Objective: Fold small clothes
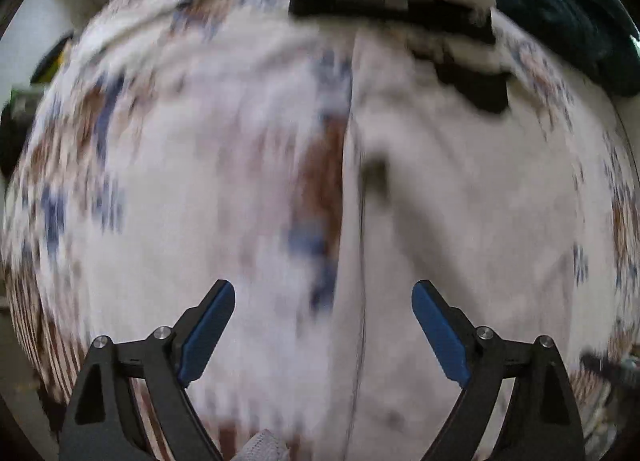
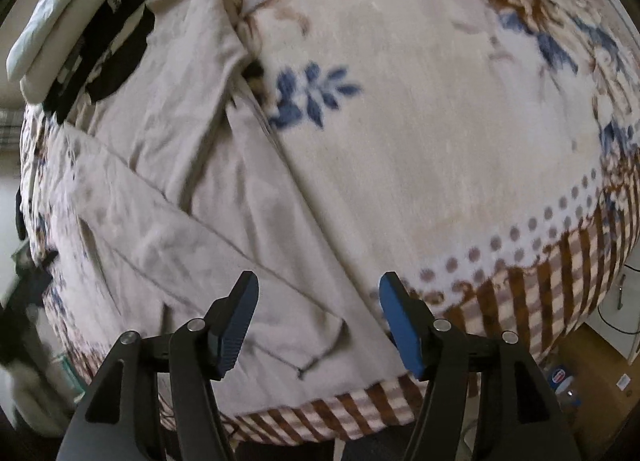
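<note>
Our right claw (image 2: 316, 321) hangs spread over the beige garment's (image 2: 192, 189) near corner on the floral blanket (image 2: 440, 141); our left claw (image 1: 323, 327), also spread, hovers over that garment (image 1: 460, 221).

A fleecy blanket (image 2: 440, 149) printed with blue and brown flowers, dotted and brown-checked along its edge, covers the whole surface, with a cardboard box (image 2: 600, 373) on the floor beside it and a blue-labelled container (image 2: 560, 377) just by that.
</note>
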Demonstrator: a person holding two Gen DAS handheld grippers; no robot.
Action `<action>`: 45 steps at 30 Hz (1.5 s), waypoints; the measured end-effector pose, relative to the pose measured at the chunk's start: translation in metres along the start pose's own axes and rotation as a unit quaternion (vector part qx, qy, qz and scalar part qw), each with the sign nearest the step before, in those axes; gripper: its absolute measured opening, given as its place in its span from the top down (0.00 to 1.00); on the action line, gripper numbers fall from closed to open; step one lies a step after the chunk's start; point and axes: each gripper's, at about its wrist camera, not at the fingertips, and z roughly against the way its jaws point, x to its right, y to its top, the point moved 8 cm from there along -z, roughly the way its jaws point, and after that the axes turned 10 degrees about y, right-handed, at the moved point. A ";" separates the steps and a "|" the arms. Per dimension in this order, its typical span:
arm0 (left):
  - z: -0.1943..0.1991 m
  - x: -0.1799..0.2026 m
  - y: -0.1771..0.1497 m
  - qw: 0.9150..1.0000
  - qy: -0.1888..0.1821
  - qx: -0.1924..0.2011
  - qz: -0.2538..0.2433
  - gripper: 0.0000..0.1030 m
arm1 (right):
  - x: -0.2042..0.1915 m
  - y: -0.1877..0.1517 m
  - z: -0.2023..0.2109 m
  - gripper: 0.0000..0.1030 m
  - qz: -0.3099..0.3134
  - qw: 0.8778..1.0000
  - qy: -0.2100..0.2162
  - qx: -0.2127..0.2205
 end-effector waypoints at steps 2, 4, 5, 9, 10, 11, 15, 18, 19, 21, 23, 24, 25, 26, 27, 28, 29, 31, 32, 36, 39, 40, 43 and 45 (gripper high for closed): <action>-0.004 0.004 -0.037 1.000 0.001 -0.027 0.011 0.12 | 0.015 -0.013 -0.004 0.36 0.008 1.000 -0.001 -0.016; -0.016 0.004 -0.078 0.998 0.011 -0.056 0.017 0.12 | 0.030 -0.026 -0.007 0.36 0.015 0.999 -0.001 -0.034; -0.023 0.004 -0.099 0.997 0.014 -0.069 0.024 0.12 | 0.035 -0.030 -0.008 0.36 0.018 0.999 0.001 -0.040; -0.041 0.010 -0.145 0.994 0.001 -0.102 0.047 0.12 | 0.059 -0.044 -0.012 0.36 0.019 0.998 0.010 -0.066; -0.046 0.012 -0.154 0.992 -0.001 -0.109 0.055 0.12 | 0.065 -0.046 -0.013 0.36 0.014 0.997 0.022 -0.074; -0.048 0.014 -0.158 0.992 -0.003 -0.113 0.058 0.13 | 0.071 -0.049 -0.015 0.36 0.010 0.996 0.033 -0.079; -0.049 0.022 -0.166 0.993 -0.012 -0.102 0.062 0.49 | 0.081 -0.054 -0.020 0.38 -0.004 0.994 0.070 -0.087; -0.040 0.030 -0.171 0.994 -0.023 -0.093 0.057 0.93 | 0.094 -0.060 -0.021 0.62 -0.009 0.993 0.079 -0.085; -0.036 0.031 -0.171 0.994 -0.027 -0.089 0.058 0.94 | 0.098 -0.059 -0.017 0.69 -0.006 0.994 0.076 -0.083; -0.029 0.033 -0.171 0.994 -0.030 -0.083 0.062 0.95 | 0.093 -0.059 -0.017 0.94 -0.005 0.994 0.077 -0.078; -0.019 0.031 -0.174 0.993 -0.040 -0.078 0.074 0.96 | 0.084 -0.074 -0.017 0.96 -0.001 0.994 0.083 -0.066; -0.013 0.029 -0.173 0.993 -0.044 -0.076 0.079 0.96 | 0.083 -0.072 -0.019 0.96 0.003 0.995 0.085 -0.061; -0.008 0.027 -0.171 0.992 -0.048 -0.075 0.085 0.96 | 0.082 -0.071 -0.013 0.96 0.009 0.995 0.087 -0.057; -0.003 0.022 -0.169 0.992 -0.055 -0.072 0.092 0.96 | 0.081 -0.070 -0.007 0.96 0.015 0.995 0.089 -0.053; 0.006 0.018 -0.166 0.991 -0.060 -0.069 0.100 0.96 | 0.079 -0.068 0.001 0.96 0.020 0.995 0.090 -0.050; 0.013 0.016 -0.163 0.990 -0.065 -0.067 0.107 0.96 | 0.076 -0.067 0.008 0.96 0.024 0.994 0.094 -0.048; 0.019 0.015 -0.159 0.989 -0.074 -0.065 0.114 0.96 | 0.072 -0.065 0.018 0.96 0.028 0.994 0.099 -0.044; 0.036 0.009 -0.146 0.986 -0.089 -0.057 0.131 0.96 | 0.070 -0.058 0.034 0.97 0.035 0.993 0.104 -0.039; 0.040 0.005 -0.140 0.984 -0.095 -0.055 0.137 0.96 | 0.061 -0.055 0.042 0.97 0.039 0.993 0.110 -0.034; 0.053 -0.004 -0.093 0.977 -0.127 -0.046 0.167 0.96 | 0.035 -0.035 0.063 0.97 0.039 0.991 0.129 -0.021; 0.052 -0.006 -0.052 0.971 -0.144 -0.040 0.184 0.96 | 0.015 -0.010 0.071 0.97 0.031 0.989 0.143 -0.010; 0.049 -0.004 -0.037 0.971 -0.147 -0.037 0.185 0.96 | 0.009 0.001 0.073 0.97 0.029 0.989 0.144 -0.004; 0.031 -0.003 0.000 0.971 -0.149 -0.035 0.184 0.96 | -0.012 0.041 0.069 0.97 0.036 0.990 0.136 0.020; 0.008 0.000 0.026 0.971 -0.148 -0.041 0.184 0.96 | -0.026 0.070 0.056 0.97 0.034 0.990 0.129 0.034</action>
